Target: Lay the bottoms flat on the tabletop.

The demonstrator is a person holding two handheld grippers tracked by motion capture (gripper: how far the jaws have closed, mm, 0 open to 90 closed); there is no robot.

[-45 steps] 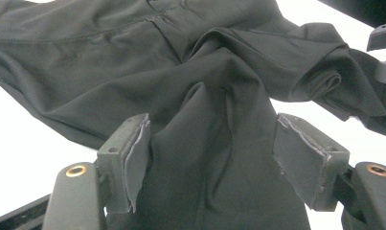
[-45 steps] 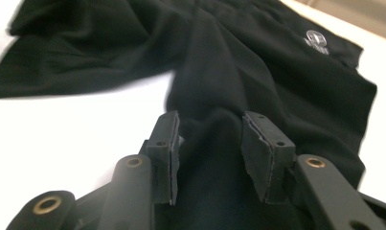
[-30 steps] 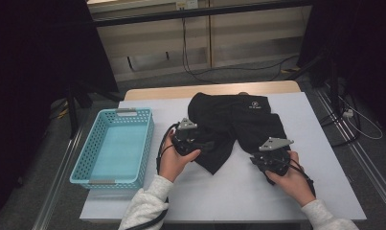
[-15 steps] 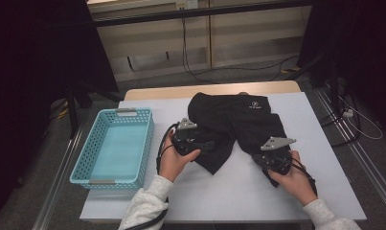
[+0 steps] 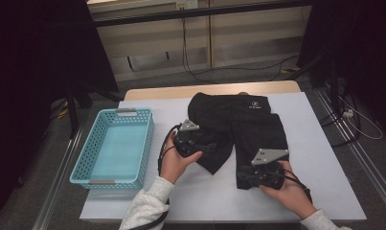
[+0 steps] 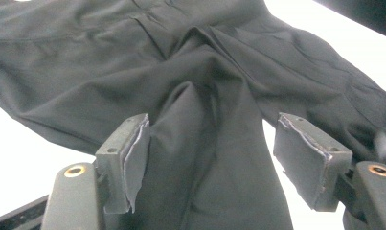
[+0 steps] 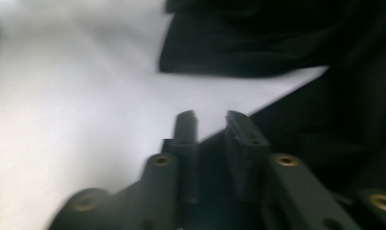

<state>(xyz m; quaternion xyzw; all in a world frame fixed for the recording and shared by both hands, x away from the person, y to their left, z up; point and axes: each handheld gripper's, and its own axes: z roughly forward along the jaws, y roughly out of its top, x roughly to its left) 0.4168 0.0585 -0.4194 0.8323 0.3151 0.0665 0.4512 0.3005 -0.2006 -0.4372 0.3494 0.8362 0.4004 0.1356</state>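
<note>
Black shorts point(image 5: 238, 129) spread flat mid-table, right of a blue basket point(image 5: 115, 146), waistband far, both legs pointing near. Left gripper point(image 6: 212, 158) with jaws spread wide astride a ridge of the left leg. Right gripper point(image 7: 210, 125) at the right leg's near hem, jaws nearly closed, a thin gap between; grasp uncertain.

In the right gripper view we see the right gripper point(image 7: 210, 120) and the shorts point(image 7: 286, 43) smeared by blur, and we cannot tell whether cloth lies in the narrow gap between the jaws. The shorts run past the top and right edges there. In the left gripper view the shorts point(image 6: 205, 86) are cut off on every side. From above, the left gripper point(image 5: 196, 142) covers part of one leg, and the small logo point(image 5: 253, 106) at the waistband is too small for us to read.
</note>
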